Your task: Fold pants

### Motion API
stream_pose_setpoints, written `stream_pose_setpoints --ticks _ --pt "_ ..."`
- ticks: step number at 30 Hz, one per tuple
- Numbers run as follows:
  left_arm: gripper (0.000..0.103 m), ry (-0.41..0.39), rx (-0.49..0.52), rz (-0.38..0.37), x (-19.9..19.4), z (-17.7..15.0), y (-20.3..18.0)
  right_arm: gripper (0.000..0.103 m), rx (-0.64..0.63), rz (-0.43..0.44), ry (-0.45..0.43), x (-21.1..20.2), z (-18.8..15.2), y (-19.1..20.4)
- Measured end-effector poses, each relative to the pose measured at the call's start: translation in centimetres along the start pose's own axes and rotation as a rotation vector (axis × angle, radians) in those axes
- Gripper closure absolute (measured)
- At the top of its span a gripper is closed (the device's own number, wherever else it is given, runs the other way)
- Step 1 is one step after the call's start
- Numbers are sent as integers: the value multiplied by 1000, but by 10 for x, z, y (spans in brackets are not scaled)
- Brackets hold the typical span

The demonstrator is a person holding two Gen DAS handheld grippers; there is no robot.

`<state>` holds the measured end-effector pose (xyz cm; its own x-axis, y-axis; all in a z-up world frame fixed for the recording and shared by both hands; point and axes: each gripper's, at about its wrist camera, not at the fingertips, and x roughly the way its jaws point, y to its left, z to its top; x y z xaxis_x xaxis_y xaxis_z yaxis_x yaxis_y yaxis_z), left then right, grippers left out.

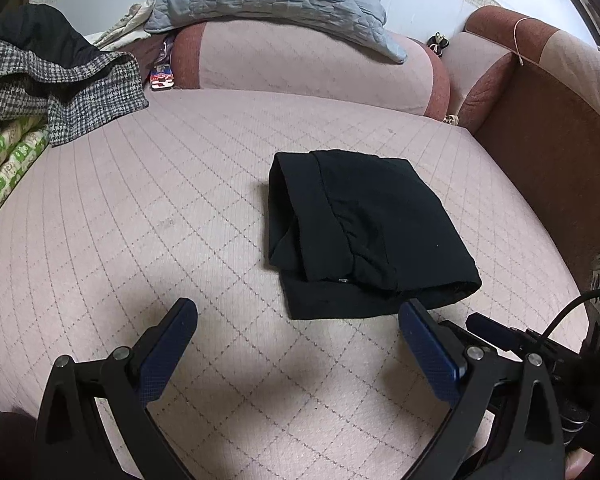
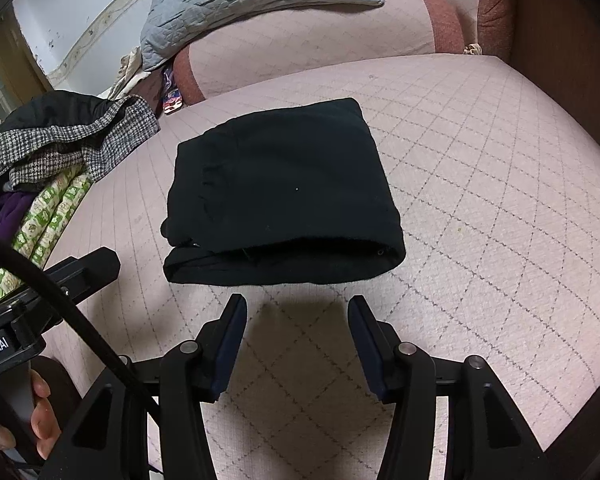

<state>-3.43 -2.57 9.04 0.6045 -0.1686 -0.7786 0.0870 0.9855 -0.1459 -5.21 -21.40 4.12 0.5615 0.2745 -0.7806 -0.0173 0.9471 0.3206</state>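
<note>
Already the black pants lie as a compact, squarish stack of several layers on the quilted pink sofa seat, near its middle and well apart from the clutter at the side; the folded edges face the cameras, with a thick rounded fold along the near side and a looser layer showing at the left edge in the left wrist view. Neither tool touches the cloth; the left gripper hovers just short of the near edge with its jaws spread wide and nothing between them, and the right gripper hangs likewise just in front of the stack, its jaws parted to a middling gap and empty.

Judging from this, the folding itself looks done or nearly so, and the step in hand reads as a pause to check the result; whether one more fold is meant cannot be told from the pictures. If the stack is to be tidied, the next move calls for a light touch at the left side, where the layers sit a little uneven, pinching only the top layer so the bundle below does not slide on the smooth seat; if it is finished, the jaws need only draw back clear of it.

A houndstooth coat and a grey quilted blanket sit well away; they pose no hindrance.
</note>
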Motion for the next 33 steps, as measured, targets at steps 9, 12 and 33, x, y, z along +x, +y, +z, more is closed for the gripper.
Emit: stream_pose_setpoints --ticks 9,12,33 --pt "2 29 -2 18 8 -2 -1 46 -4 5 -43 -11 2 -4" --pt "2 42 2 33 11 -3 -3 44 -6 -1 -67 -17 4 -9" --pt "2 61 -175 -151 36 41 43 37 77 47 -118 -30 61 -68"
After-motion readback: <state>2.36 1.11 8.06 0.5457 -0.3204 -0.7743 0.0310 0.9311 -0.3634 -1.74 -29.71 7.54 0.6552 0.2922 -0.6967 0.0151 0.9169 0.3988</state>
